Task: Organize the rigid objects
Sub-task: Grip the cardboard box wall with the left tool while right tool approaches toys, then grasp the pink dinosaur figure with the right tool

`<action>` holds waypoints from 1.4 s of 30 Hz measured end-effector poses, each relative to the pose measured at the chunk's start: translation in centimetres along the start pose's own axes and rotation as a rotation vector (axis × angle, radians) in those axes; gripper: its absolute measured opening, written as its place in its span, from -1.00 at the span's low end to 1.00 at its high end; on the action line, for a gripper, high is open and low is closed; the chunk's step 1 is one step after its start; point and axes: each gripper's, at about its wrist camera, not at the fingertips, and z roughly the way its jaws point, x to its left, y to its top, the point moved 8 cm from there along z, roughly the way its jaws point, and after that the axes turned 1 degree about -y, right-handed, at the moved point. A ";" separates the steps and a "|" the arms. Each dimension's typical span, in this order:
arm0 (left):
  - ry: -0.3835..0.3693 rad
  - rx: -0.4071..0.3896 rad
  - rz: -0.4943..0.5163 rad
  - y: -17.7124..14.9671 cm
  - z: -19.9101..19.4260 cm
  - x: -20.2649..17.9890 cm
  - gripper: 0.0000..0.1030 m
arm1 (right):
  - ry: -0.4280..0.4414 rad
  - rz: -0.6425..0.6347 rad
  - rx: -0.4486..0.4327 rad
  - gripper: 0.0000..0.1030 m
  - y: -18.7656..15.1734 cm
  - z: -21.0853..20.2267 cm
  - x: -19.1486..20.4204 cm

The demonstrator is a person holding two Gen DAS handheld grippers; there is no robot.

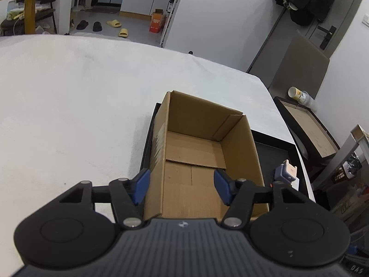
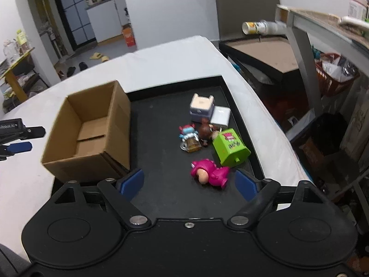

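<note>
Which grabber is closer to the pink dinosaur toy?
Right. The right gripper hangs open just in front of the pink dinosaur toy; the left gripper is over the cardboard box.

Left gripper (image 1: 182,188) held level and pointing forward toward 12 o'clock, jaws spread wide with nothing between the blue pads (image 1: 141,185), black linkage arms splayed out to 9 and 3 o'clock in its own wrist view. Right gripper (image 2: 189,183) likewise pointing forward and tipped slightly downward, jaws parted wider, blue pads (image 2: 131,182) empty and clear of contact. Seen from the right wrist view at about 9 o'clock, at the frame edge, part of the left gripper's black body and one blue pad, well apart from the right one.
</note>
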 end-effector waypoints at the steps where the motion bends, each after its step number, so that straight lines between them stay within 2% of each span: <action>1: -0.002 -0.002 -0.006 0.0 0.3 0.1 0.14 | -0.002 0.008 0.003 0.53 -0.2 0.5 -0.1; 9: -0.036 -0.023 -0.078 0.0 3.2 1.4 -0.12 | -0.053 0.085 0.024 0.47 -1.2 4.0 -1.3; 13: -0.046 -0.033 -0.096 -0.2 3.2 1.8 -0.16 | -0.070 0.106 0.038 0.47 -1.9 5.5 -1.2; 20: -0.067 -0.030 -0.137 -0.7 3.4 2.9 -0.40 | -0.121 0.149 0.021 0.48 -1.6 8.0 -1.3; 28: -0.088 -0.026 -0.140 -0.9 3.6 3.5 -0.49 | -0.194 0.141 0.036 0.48 -1.9 10.6 -1.5; 29: -0.091 -0.025 -0.141 -0.9 3.6 3.6 -0.52 | -0.197 0.136 0.041 0.46 -2.0 11.0 -1.4; 31: -0.092 -0.026 -0.141 -0.9 3.5 3.8 -0.57 | -0.206 0.124 0.055 0.21 -2.1 11.5 -1.3; 42: -0.099 -0.029 -0.151 -1.2 3.5 4.0 -0.60 | -0.147 0.077 0.006 0.20 0.2 9.0 0.7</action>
